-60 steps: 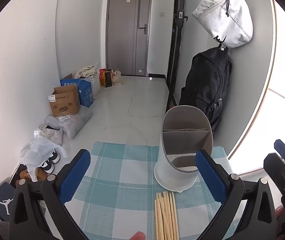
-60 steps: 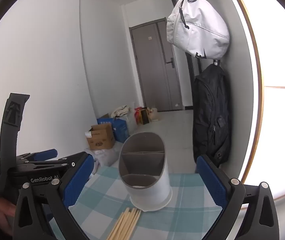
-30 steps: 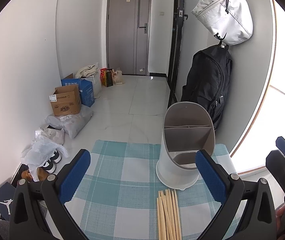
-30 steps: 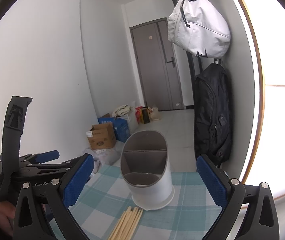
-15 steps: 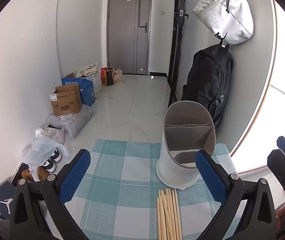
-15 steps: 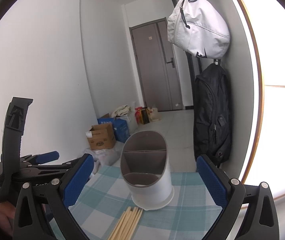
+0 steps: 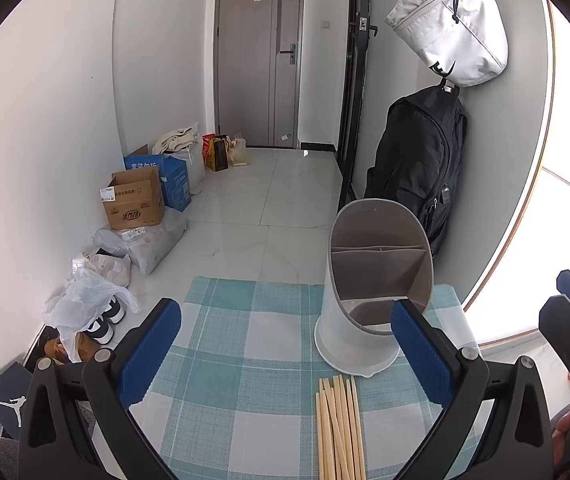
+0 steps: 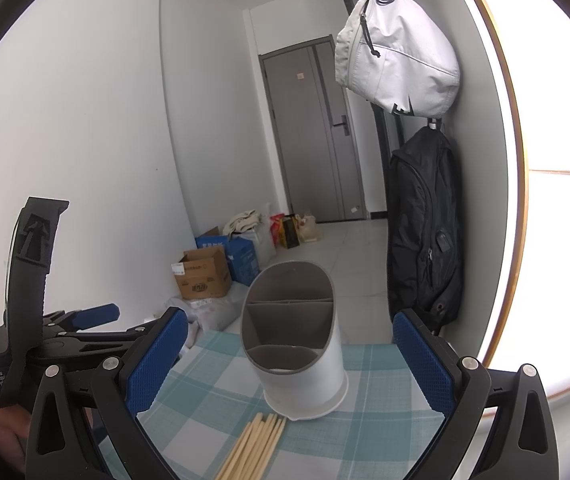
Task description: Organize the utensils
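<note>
A white utensil holder (image 7: 369, 292) with grey divided compartments stands upright on a teal checked tablecloth (image 7: 245, 360); it also shows in the right wrist view (image 8: 297, 340). A bundle of several wooden chopsticks (image 7: 339, 428) lies flat just in front of the holder, also seen in the right wrist view (image 8: 255, 446). My left gripper (image 7: 285, 344) is open and empty, above the cloth short of the holder. My right gripper (image 8: 289, 354) is open and empty, framing the holder. The left gripper body (image 8: 45, 332) shows at the right view's left side.
Beyond the table's far edge lies a tiled hallway floor (image 7: 269, 208) with cardboard boxes (image 7: 133, 200), bags and shoes along the left wall. A black backpack (image 7: 417, 168) and a white bag (image 7: 453, 28) hang on the right wall. A bright window is on the right.
Both views have shifted only slightly; the holder and chopsticks lie where they were, and both grippers stay open.
</note>
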Demonstrator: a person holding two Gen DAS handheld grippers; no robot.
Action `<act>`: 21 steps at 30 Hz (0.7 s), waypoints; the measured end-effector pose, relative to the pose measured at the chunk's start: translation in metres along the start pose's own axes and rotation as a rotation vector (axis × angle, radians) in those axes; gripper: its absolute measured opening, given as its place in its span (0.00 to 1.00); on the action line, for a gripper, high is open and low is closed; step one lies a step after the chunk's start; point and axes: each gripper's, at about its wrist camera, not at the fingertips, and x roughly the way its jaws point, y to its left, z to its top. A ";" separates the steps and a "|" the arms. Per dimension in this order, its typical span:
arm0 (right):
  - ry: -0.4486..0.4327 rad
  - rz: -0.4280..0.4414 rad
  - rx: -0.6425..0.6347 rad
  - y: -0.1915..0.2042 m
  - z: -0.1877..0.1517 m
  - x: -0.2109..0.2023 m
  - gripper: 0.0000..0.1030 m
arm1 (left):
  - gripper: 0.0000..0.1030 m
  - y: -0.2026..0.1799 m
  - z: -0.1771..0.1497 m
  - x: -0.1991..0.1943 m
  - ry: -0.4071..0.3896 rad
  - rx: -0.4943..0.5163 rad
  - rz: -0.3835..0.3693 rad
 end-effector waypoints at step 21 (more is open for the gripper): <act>0.009 0.008 0.000 0.002 0.001 0.002 1.00 | 0.99 0.001 -0.001 0.005 0.021 -0.007 -0.008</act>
